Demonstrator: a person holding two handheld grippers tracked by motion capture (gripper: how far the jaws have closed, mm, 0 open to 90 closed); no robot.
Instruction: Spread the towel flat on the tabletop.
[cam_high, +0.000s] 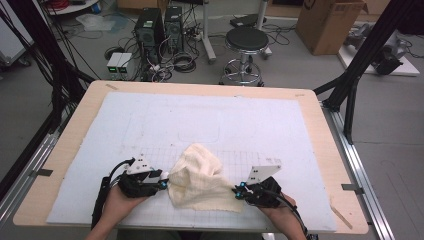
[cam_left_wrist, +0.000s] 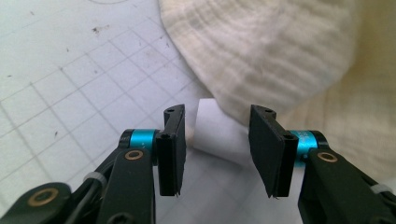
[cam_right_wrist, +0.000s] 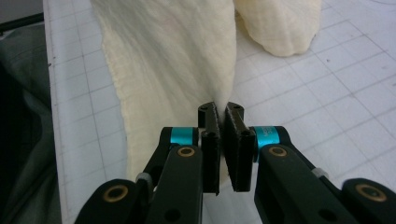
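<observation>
Cloth (cam_high: 202, 180) on gridded table mat (cam_high: 150, 125)

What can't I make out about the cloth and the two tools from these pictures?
- Cloth near edge under the right tool: high view, too small to see the pinch; the right gripper view shows it clamped.
- White tag between the left tool pads: whether it joins the cloth is hidden by the fold.
- Cloth's underside: hidden by its own folds.

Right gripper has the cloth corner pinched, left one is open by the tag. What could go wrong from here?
1. The right gripper pinches only a thin edge of the cloth; a pull could slip it free.
2. The left gripper is open around the white tag, not the cloth; closing now may catch the tag alone.
3. With one corner held, lifting could drag the bunched cloth across the mat rather than spread it.
</observation>
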